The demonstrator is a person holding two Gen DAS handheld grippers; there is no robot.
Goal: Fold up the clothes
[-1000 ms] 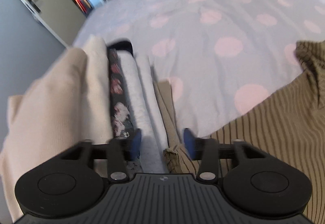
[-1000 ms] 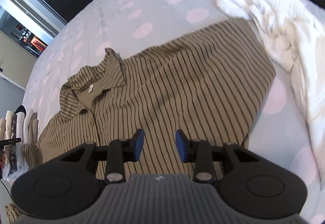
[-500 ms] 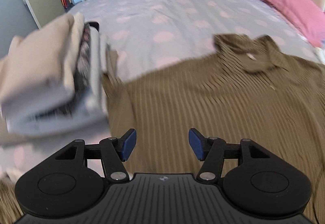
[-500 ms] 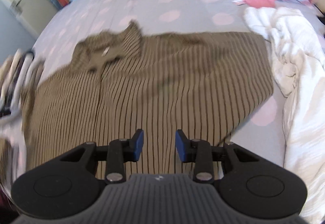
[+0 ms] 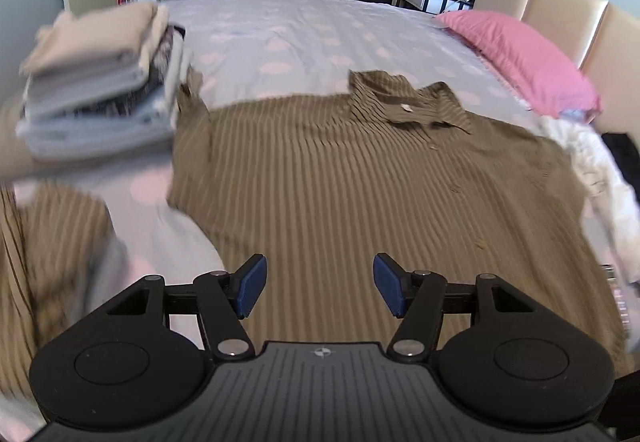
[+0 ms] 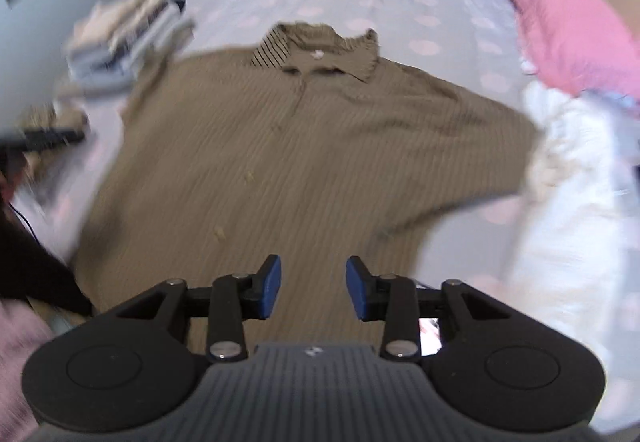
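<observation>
Bedroom, spotted bedspread [image 5: 320, 29] on a wide bed. Striped shirt [image 5: 360, 177] is spread flat near the bed's front edge, collar [image 5: 408, 101] away from both cameras. Folded stack [image 5: 96, 89] is seen at its left sleeve, touching or just beside; white laundry [image 6: 568, 209] lies against the right side. Left gripper [image 5: 316, 290] and right gripper [image 6: 314, 288] are held above the shirt body, fingers apart after just widening, nothing between them. Risk judged: the left sleeve may be dragged into the stack and topple it, or white laundry may be caught into the fold.
</observation>
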